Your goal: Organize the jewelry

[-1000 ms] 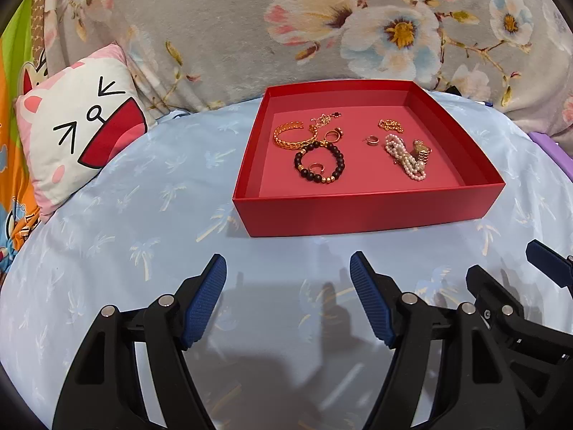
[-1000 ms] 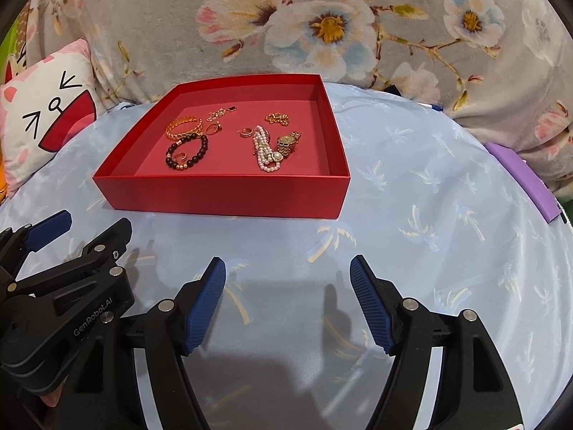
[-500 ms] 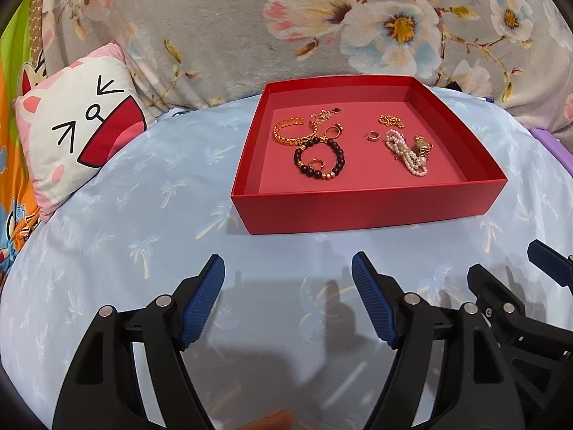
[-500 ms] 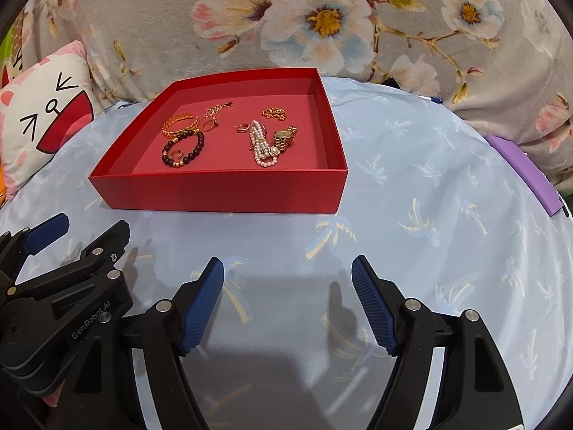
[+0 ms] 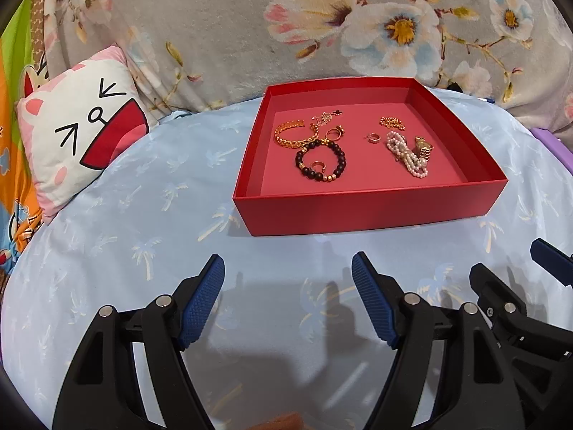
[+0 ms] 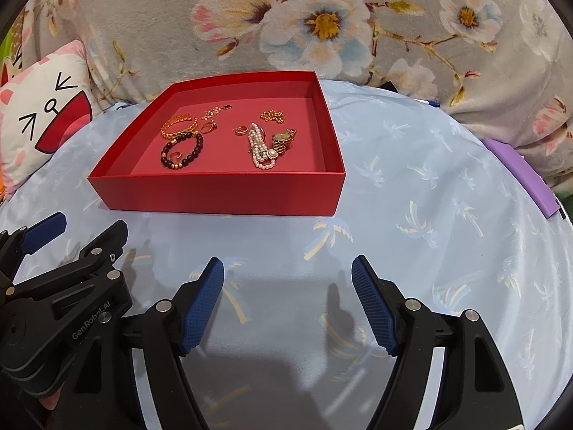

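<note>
A shallow red tray point(image 5: 372, 211) point(image 6: 222, 193) lies on the pale blue sheet ahead of both grippers. Inside it are a gold chain bangle point(image 5: 292, 134) point(image 6: 177, 123), a dark bead bracelet point(image 5: 320, 161) point(image 6: 181, 150), a pearl strand point(image 5: 406, 154) point(image 6: 259, 148), a gold watch point(image 5: 424, 147) point(image 6: 283, 139), a small gold chain point(image 5: 392, 122) point(image 6: 273, 115) and some rings. My left gripper point(image 5: 288, 268) hovers open over the sheet, short of the tray, holding nothing. My right gripper point(image 6: 288, 268) is open too, beside it and equally short of the tray.
A cat-face cushion point(image 5: 78, 132) point(image 6: 39, 107) leans at the left. A grey floral blanket point(image 5: 322, 18) rises behind the tray. A purple flat object point(image 6: 519, 175) lies at the right edge of the sheet.
</note>
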The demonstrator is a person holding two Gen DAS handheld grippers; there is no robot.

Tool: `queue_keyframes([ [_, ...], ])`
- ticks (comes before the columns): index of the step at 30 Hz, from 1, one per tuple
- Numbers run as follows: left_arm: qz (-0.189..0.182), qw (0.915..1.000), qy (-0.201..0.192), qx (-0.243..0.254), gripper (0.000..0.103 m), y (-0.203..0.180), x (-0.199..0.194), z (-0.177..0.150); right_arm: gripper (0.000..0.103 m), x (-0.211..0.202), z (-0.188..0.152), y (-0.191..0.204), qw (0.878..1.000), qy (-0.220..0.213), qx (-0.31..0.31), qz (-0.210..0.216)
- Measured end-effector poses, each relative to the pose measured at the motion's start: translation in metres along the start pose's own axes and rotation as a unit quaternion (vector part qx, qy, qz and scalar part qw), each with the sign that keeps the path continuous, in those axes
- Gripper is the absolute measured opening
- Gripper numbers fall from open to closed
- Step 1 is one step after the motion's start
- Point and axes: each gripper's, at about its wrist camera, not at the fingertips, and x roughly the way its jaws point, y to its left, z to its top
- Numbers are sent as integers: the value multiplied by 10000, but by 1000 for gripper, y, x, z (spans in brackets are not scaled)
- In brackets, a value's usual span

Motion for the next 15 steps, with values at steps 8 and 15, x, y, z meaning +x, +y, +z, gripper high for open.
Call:
queue_keyframes([
  [8, -1, 10000, 0, -6, 71, 0, 0, -1, 73, 0, -1, 0, 10000, -30, -8, -29],
  [15, -27, 10000, 24, -4, 71, -2, 0, 0, 73, -1, 0, 0, 10000, -37, -11, -39],
])
